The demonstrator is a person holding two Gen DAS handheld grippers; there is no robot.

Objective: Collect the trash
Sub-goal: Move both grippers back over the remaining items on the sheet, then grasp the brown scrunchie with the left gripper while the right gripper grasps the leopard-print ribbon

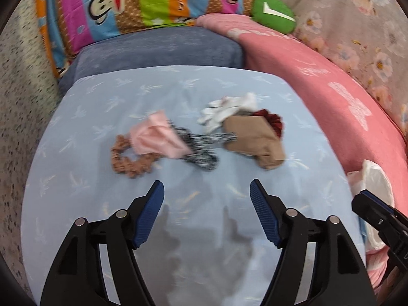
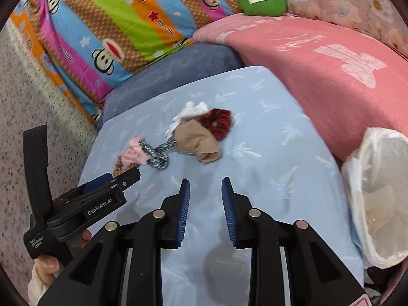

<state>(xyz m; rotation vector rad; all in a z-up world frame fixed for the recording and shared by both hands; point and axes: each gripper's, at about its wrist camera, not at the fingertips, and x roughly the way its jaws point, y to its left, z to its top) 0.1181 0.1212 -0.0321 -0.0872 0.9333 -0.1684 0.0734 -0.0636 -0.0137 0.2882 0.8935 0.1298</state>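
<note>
A small heap of soft items lies on the light blue cushion (image 1: 178, 86): a brown scrunchie (image 1: 127, 163), a pink cloth (image 1: 155, 137), a black-and-white speckled band (image 1: 201, 150), a tan stocking (image 1: 255, 137), a white glove (image 1: 227, 109) and a dark red scrunchie (image 2: 216, 119). My left gripper (image 1: 207, 186) hovers just short of the heap, jaws wide open and empty. My right gripper (image 2: 205, 182) stands beside it with a narrow gap between its pads and nothing in it. A white bag-lined bin (image 2: 382, 191) sits at the right.
A pink blanket (image 2: 318, 63) lies to the right behind the bin, and a dark blue cushion (image 1: 158, 48) sits behind the light blue one. A striped monkey-print quilt (image 1: 127, 5) and a green plush (image 1: 274, 12) fill the back. Speckled floor (image 2: 38, 102) runs along the left.
</note>
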